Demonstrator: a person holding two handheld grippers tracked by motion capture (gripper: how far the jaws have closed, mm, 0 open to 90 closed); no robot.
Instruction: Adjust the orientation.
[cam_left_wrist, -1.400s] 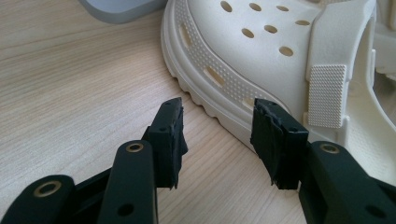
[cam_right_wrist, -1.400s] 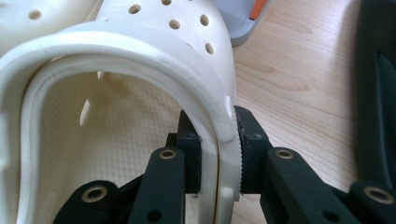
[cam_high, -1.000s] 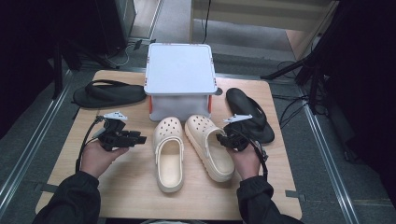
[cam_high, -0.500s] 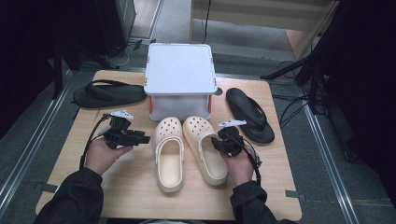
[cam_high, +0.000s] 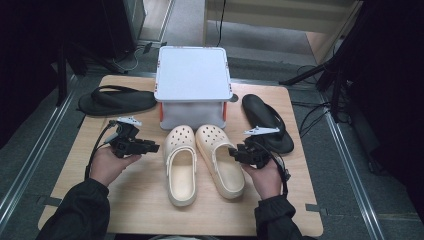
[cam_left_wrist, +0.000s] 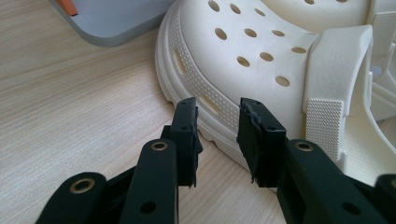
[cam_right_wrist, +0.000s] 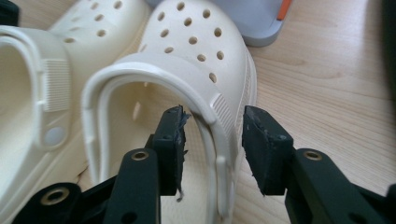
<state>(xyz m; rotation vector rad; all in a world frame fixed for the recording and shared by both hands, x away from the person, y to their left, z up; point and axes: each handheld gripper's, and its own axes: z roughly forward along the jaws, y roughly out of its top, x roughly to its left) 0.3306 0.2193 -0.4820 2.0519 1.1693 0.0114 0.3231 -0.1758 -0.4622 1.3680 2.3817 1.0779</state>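
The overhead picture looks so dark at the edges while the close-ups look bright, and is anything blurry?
High view: the table is lit, the surroundings nearly black. Left gripper view: bright and even, the clog sharp, the near jaws slightly soft. Right gripper view: the clog is clear, its far holes a little soft; no strong glare.

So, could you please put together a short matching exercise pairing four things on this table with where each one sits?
Things:
1. Grey lidded box
2. Black flip-flop
3. Second black flip-flop
4. Pair of cream clogs

Places:
A. Near the table's right edge, beside the box
B. In the middle, between the left claw and the right claw
C. At the far edge, in the centre
D. At the far left corner

Pairs: 1-C, 2-D, 3-A, 4-B
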